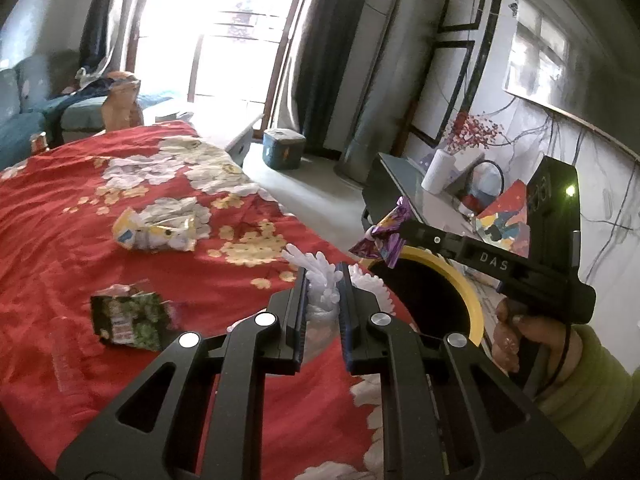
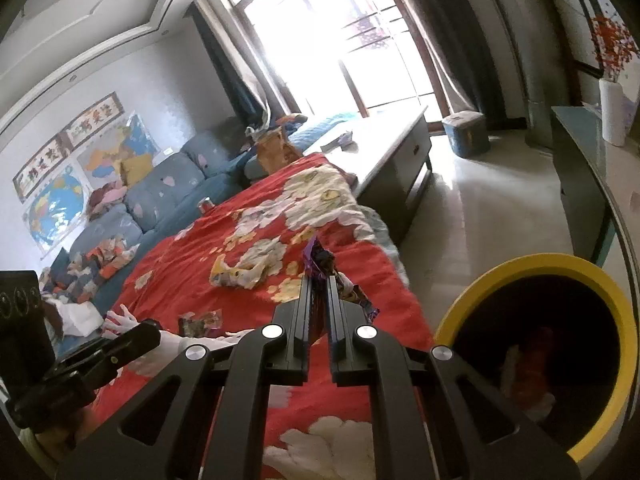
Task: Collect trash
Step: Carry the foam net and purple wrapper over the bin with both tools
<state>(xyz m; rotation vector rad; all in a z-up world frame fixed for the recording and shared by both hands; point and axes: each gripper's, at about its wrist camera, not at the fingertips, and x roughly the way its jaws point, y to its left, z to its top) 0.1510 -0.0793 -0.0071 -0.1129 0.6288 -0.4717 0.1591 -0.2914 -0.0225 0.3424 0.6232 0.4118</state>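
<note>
Right hand-held gripper [image 1: 380, 236], clamped on a purple wrapper [image 1: 382, 238], sits nearest the bin [image 1: 474, 304]; left hand-held gripper [image 1: 322, 280], clamped on white plastic [image 1: 320, 276], lies bedward

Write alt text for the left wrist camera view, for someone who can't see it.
The left gripper is shut on a white frilly plastic piece above a red flowered bedspread. Beside it, the right gripper holds a purple wrapper over a yellow-rimmed bin. A yellow wrapper and a green packet lie on the bedspread.
</note>
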